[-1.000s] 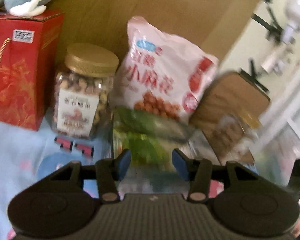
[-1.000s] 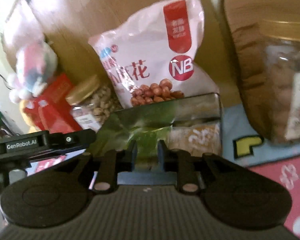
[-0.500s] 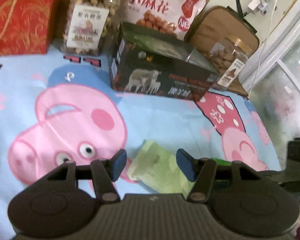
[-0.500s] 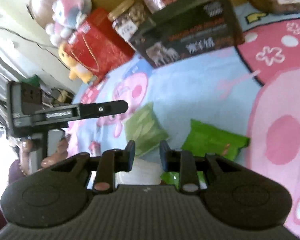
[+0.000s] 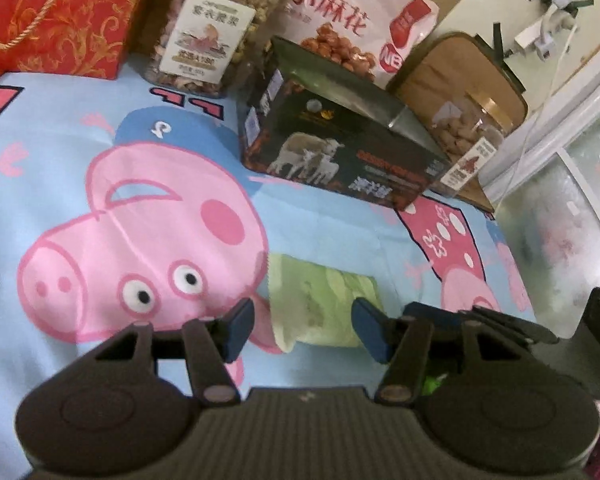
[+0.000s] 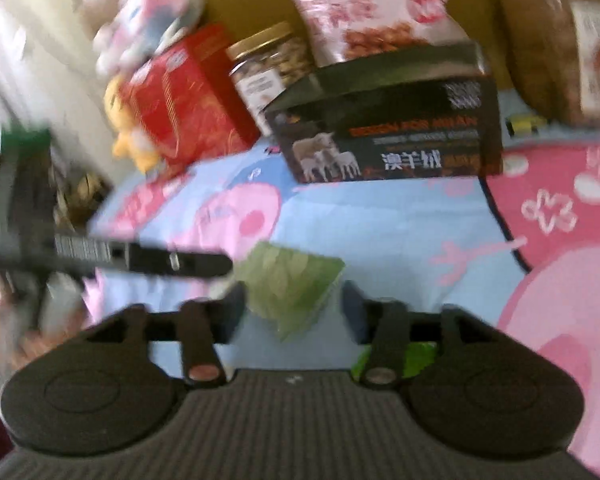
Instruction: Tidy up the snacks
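Observation:
A pale green snack packet (image 5: 320, 300) lies flat on the Peppa Pig cloth (image 5: 100, 200). My left gripper (image 5: 303, 326) is open with its jaws either side of the packet's near end, not touching it. In the blurred right wrist view the same packet (image 6: 288, 280) lies between the open jaws of my right gripper (image 6: 294, 312). A brighter green packet (image 6: 420, 354) peeks out under the right gripper's right finger. A dark box with sheep on it (image 5: 340, 148) stands behind.
Along the back stand a red gift box (image 5: 60, 16), a nut jar (image 5: 212, 32), a pink snack bag (image 5: 352, 20), a second jar (image 5: 468, 140) and a brown case (image 5: 460, 68). The left gripper's body (image 6: 100, 252) crosses the right wrist view.
Both grippers have drawn back from the dark box and come down to the cloth. The right gripper has opened from nearly shut. Both now frame the pale green packet.

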Demonstrator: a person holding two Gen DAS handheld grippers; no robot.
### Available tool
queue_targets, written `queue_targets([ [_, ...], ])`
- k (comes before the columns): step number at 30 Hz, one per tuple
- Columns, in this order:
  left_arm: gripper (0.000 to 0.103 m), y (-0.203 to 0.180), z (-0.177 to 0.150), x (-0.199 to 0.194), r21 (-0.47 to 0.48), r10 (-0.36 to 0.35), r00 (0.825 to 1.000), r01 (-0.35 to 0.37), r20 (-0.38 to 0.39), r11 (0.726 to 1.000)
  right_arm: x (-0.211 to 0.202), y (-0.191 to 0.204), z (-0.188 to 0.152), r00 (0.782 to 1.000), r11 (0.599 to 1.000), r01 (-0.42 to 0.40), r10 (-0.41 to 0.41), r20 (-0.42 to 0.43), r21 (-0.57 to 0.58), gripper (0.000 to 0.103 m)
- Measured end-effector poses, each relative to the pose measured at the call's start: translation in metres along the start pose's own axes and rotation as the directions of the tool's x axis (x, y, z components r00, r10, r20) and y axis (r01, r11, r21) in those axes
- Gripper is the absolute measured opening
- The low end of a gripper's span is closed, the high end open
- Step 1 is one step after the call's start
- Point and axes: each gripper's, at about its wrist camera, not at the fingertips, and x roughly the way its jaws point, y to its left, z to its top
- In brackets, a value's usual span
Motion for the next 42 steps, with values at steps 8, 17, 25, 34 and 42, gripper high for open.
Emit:
queue_targets([
  [8,0.028,-0.016,0.007,0.006,0.013,-0.004,1.000,0.004,0.020,1.000,0.022,0.012,-0.002,0.999,0.982,0.042,-0.045,-0.012,-0.182,0.040],
  [17,0.028,-0.052,0.090,-0.016,0.095,-0.071,0.973,0.051,0.219,0.994,-0.006,0.003,0.075,0.970,0.965,0.124,-0.069,0.232,-0.230,0.038],
  [25,0.030,-0.041,0.147,0.045,0.032,0.009,0.977,-0.017,0.213,0.999,0.060,-0.047,0.141,0.978,0.973,0.145,-0.114,0.176,-0.177,0.039],
  [34,0.039,-0.061,0.143,0.076,0.065,0.034,0.988,-0.044,0.148,0.997,0.055,-0.086,0.132,0.929,0.937,0.336,-0.312,0.197,-0.099,0.040],
  [42,0.039,-0.076,0.091,-0.001,0.096,0.001,0.982,-0.020,0.191,0.995,-0.046,-0.078,0.071,0.963,0.991,0.130,-0.129,0.235,0.010,0.046],
])
